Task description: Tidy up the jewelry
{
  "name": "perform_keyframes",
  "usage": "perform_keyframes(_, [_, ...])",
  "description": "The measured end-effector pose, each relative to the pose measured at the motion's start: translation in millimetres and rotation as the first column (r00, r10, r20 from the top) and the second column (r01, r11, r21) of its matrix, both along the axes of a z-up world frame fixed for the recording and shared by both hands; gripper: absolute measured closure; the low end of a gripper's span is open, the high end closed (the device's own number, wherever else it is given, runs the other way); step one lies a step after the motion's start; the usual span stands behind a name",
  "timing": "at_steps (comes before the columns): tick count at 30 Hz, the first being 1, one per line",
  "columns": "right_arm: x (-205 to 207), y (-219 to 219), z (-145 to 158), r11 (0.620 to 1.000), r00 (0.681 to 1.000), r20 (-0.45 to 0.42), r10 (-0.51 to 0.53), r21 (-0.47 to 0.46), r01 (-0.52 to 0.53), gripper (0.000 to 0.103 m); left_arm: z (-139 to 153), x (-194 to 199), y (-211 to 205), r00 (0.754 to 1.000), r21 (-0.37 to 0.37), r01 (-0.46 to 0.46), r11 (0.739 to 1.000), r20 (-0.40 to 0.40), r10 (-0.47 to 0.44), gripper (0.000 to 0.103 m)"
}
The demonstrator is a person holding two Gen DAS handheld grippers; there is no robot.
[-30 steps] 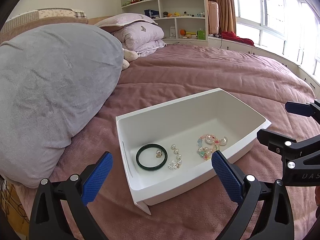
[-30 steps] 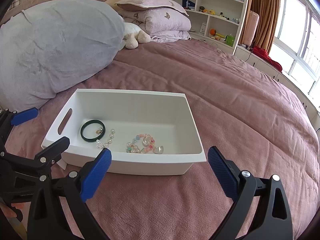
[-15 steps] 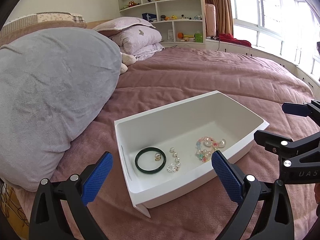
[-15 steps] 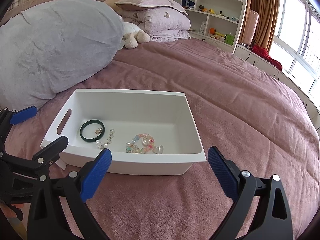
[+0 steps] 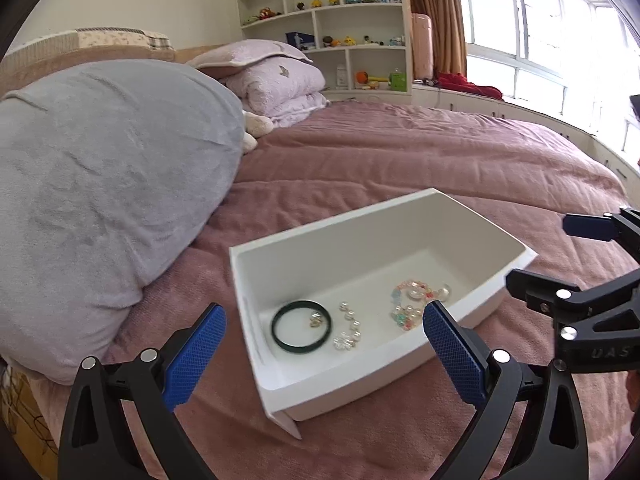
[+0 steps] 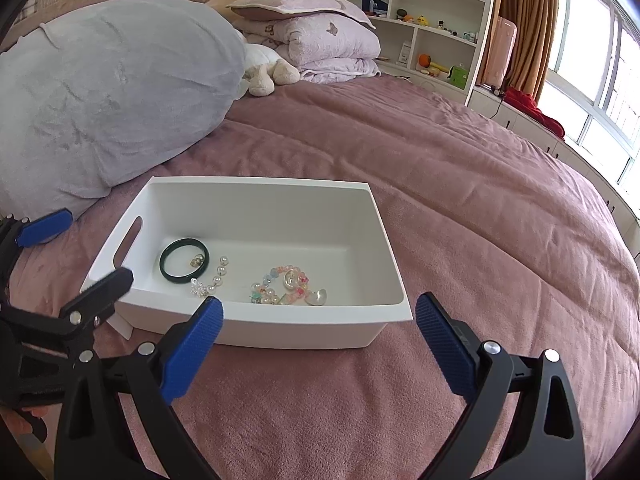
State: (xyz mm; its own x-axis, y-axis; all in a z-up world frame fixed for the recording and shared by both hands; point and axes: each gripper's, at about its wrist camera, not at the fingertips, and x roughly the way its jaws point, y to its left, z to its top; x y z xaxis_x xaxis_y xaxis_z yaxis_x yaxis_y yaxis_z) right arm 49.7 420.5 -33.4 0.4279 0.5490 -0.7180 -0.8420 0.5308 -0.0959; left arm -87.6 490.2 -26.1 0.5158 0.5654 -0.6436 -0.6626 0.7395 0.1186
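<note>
A white plastic bin (image 5: 404, 380) (image 6: 304, 322) sits on the mauve bedspread. Inside lie a dark green bangle (image 5: 301, 331) (image 6: 184, 261) with a small gold piece inside its ring, a short string of pearls (image 5: 350, 330) (image 6: 212, 280), and a pastel bead bracelet with a shell charm (image 5: 414, 304) (image 6: 290, 286). My left gripper (image 5: 324, 354) is open and empty, held just before the bin's near corner. My right gripper (image 6: 318, 340) is open and empty, just before the bin's front wall. Each gripper shows at the side of the other's view.
A large grey pillow (image 5: 100, 184) (image 6: 108, 92) lies left of the bin. Folded lilac bedding (image 6: 320, 40) and a plush toy (image 6: 266, 72) lie behind. White shelves (image 5: 344, 28) and windows stand at the back right. The bedspread (image 6: 460, 184) stretches right of the bin.
The left wrist view has tilted upward a little, so the bin sits lower in it. The right gripper has barely moved. Both grippers stay open and the jewelry has not moved.
</note>
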Motion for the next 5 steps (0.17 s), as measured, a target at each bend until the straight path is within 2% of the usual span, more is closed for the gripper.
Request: perform_keyframes(5, [-2.2,-1.2,-0.2,1.000,1.000,0.008,0.005,-0.002,-0.005,0.007,-0.3,-0.5,3.4,1.000,-0.010,0.003,1.000,-0.006,-0.003,0.003])
